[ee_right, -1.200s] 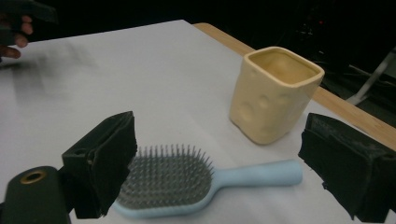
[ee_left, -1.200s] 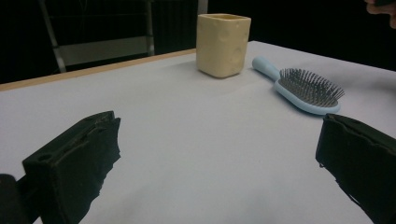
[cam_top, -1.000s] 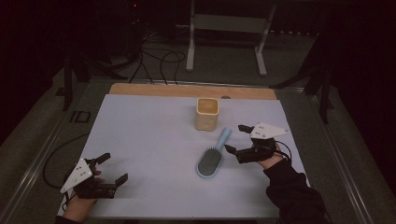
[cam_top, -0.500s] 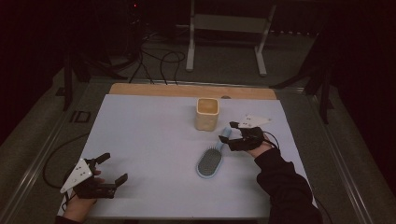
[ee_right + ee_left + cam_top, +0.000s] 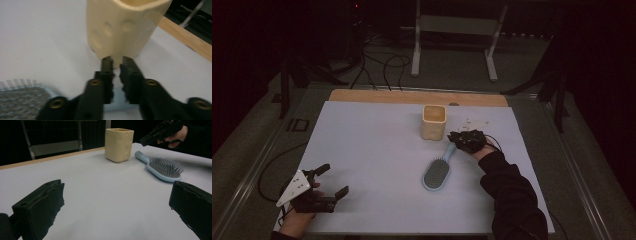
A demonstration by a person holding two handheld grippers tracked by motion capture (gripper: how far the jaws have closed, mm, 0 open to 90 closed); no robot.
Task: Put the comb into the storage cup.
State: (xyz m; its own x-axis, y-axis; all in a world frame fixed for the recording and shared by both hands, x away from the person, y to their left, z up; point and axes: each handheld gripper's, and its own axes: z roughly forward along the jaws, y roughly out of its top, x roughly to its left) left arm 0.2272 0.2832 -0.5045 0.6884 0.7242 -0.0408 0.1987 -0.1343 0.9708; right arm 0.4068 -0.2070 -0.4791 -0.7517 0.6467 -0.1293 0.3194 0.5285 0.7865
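Our right hand-held gripper (image 5: 455,138) has just been closing, jaws narrow over the pale blue plastic hairbrush (image 5: 438,169) handle; our left hand-held gripper (image 5: 331,181) gapes wide.

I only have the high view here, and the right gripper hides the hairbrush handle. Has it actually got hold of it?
Observer: Yes. In the right gripper view, the right gripper's fingers have just been closing and now pinch the blue hairbrush handle.
Operator: How near is the cup?
Observer: The cup stands right at the fingertips; whether they touch it I cannot tell.
Operator: Is the cup's side plain?
Observer: No, it has shallow round dimples.
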